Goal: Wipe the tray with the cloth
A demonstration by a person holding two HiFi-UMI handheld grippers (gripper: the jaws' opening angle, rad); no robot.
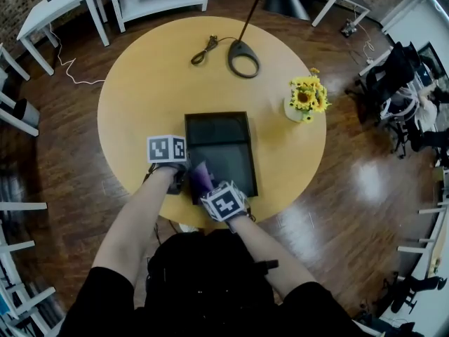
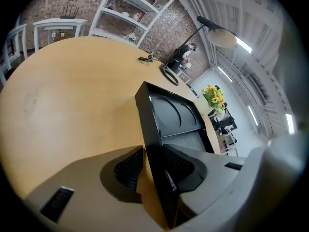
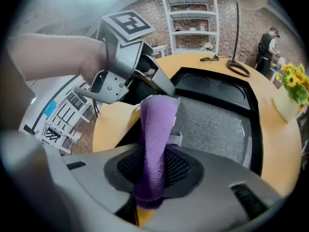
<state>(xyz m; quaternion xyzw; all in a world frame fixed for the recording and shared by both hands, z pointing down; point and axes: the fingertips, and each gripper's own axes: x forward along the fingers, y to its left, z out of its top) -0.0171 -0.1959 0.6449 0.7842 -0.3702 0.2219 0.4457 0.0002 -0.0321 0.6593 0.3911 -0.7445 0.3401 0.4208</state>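
A black tray [image 1: 221, 142] with a grey textured floor lies in the middle of the round wooden table [image 1: 140, 97]. My left gripper [image 1: 179, 180] sits at the tray's near left corner. In the left gripper view its jaws straddle the tray's [image 2: 171, 115] upright left wall, and the left gripper [image 2: 153, 158] is shut on that wall. My right gripper [image 1: 205, 181] is just right of it, over the tray's near end. It is shut on a purple cloth [image 3: 157, 129], which sticks up out of the right gripper [image 3: 153, 166] and hangs over the tray's [image 3: 212, 122] near left part.
A lamp base [image 1: 243, 58] with its pole and a coiled cable [image 1: 203, 51] lie beyond the tray. A vase of sunflowers [image 1: 306, 98] stands to the tray's right. The table's near edge [image 1: 175, 216] is right under my hands. White shelves and desks stand past the table.
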